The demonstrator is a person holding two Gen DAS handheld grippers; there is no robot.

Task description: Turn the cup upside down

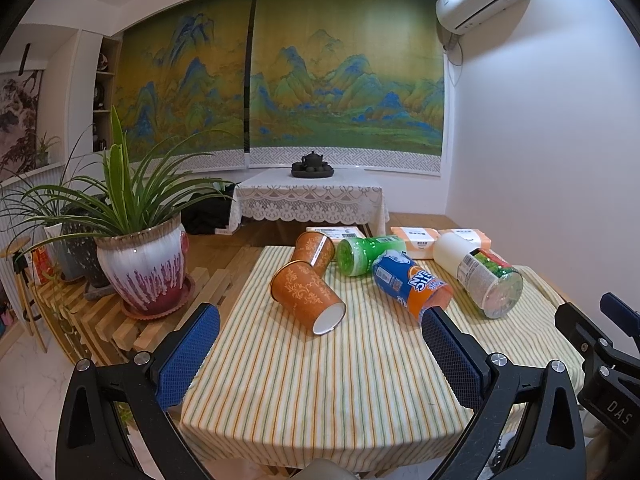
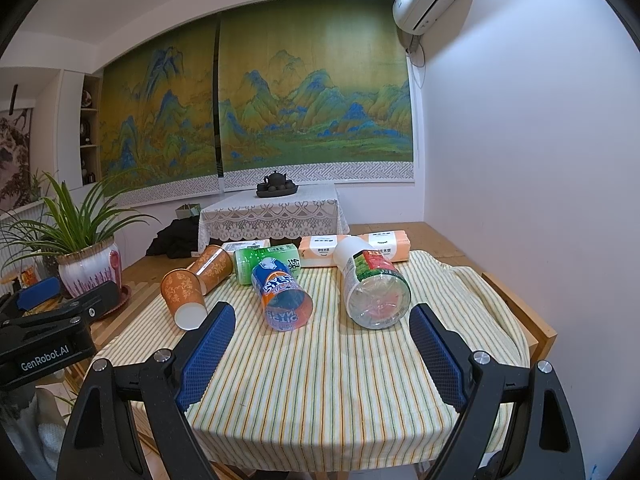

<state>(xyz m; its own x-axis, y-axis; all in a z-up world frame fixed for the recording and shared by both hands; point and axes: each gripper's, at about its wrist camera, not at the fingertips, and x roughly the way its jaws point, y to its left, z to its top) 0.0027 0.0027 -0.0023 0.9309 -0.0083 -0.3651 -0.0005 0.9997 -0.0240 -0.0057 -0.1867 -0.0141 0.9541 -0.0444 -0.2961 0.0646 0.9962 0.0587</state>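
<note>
A: Which step is this?

B: The approach, I'd judge. Nothing is gripped. The left gripper [image 1: 320, 344] has its 2 blue textured pads spread wide, low in the left wrist view, short of everything. The right gripper [image 2: 322, 344] is spread wide too, and holds nothing.

A: Where is the cup?

B: 2 orange paper cups with a pale floral pattern lie on their sides on the striped yellow-green tablecloth [image 1: 320, 392]. The nearer orange cup [image 1: 306, 296] sits just left of centre in the left wrist view; the farther orange cup [image 1: 314, 250] lies just behind it, seemingly touching.

A: Its heading?

B: The long axis runs diagonally: the narrow white base points toward the lower right of the frame, toward the camera, and the wide mouth faces the upper left.

A: And the neighbours?

B: A clear plastic cup with a blue and orange soda label [image 1: 412, 284] lies just to its right, then a green plastic cup [image 1: 362, 254] behind, and a clear cup with a red-green label [image 1: 486, 280] farther right. All lie tipped over.

A: Next move?

B: Likely bring the left pads astride the nearer cup's wall, across its axis, close, then swing the mouth down onto the cloth. The cup could roll or crush if squeezed hard.
</note>
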